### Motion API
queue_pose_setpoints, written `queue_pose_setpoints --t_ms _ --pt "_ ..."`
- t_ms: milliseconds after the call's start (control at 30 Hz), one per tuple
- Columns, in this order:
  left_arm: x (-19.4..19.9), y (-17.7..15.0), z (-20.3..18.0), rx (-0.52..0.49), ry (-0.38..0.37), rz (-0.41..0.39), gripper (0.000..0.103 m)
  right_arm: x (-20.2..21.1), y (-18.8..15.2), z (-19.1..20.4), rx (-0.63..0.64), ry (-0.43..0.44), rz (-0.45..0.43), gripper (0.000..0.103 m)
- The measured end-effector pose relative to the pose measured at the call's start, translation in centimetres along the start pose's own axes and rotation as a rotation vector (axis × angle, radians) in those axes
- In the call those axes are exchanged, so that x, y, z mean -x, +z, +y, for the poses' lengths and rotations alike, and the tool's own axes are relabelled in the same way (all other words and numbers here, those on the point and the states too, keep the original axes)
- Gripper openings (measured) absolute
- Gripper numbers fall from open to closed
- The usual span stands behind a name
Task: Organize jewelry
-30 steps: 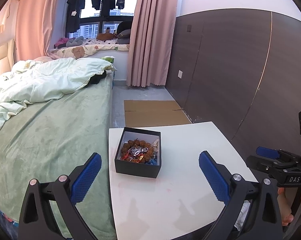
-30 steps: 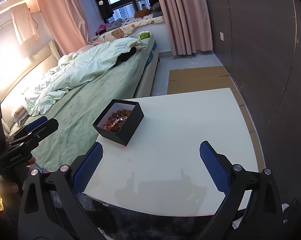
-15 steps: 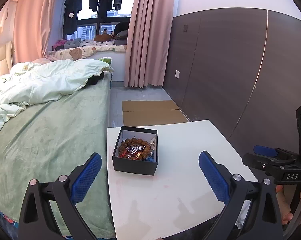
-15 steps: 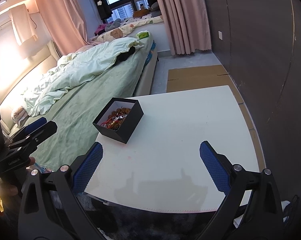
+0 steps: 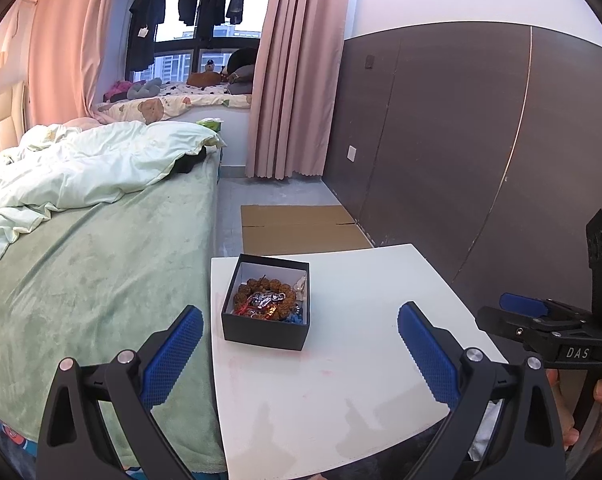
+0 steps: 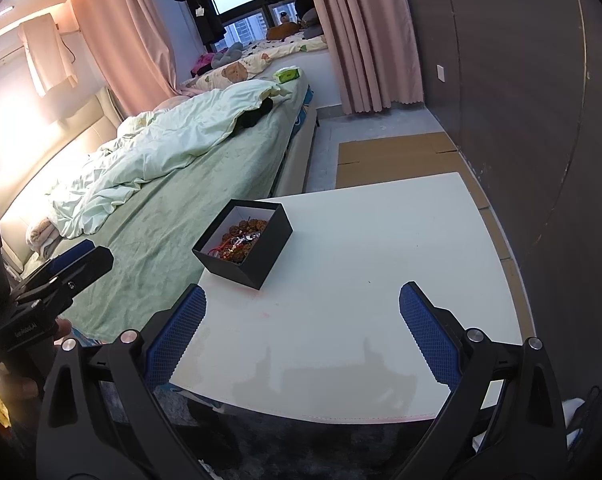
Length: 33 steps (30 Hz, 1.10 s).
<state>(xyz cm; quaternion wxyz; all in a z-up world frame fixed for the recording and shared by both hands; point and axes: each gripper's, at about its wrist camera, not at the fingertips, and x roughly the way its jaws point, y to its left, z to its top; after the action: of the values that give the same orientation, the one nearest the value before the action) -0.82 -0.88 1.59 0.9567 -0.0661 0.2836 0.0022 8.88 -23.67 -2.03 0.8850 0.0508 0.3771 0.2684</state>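
On glossy white table: square black box filled with round brown beads; left gripper, right gripper held spread, ribbed blue pads empty.

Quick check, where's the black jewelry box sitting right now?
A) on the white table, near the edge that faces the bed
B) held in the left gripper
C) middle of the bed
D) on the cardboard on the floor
A: the black jewelry box rests on the white table close to its bed-side edge, lid off with beads inside; the left gripper and right gripper are both open and empty, short of it.
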Motion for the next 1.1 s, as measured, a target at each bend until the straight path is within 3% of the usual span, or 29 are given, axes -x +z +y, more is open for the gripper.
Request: queue_pose_setpoints --t_ms 1100 --pt "0.75 -0.04 -0.73 -0.002 0.02 -0.021 0.095 0.37 -0.43 0.35 0.004 0.007 -0.017 0.097"
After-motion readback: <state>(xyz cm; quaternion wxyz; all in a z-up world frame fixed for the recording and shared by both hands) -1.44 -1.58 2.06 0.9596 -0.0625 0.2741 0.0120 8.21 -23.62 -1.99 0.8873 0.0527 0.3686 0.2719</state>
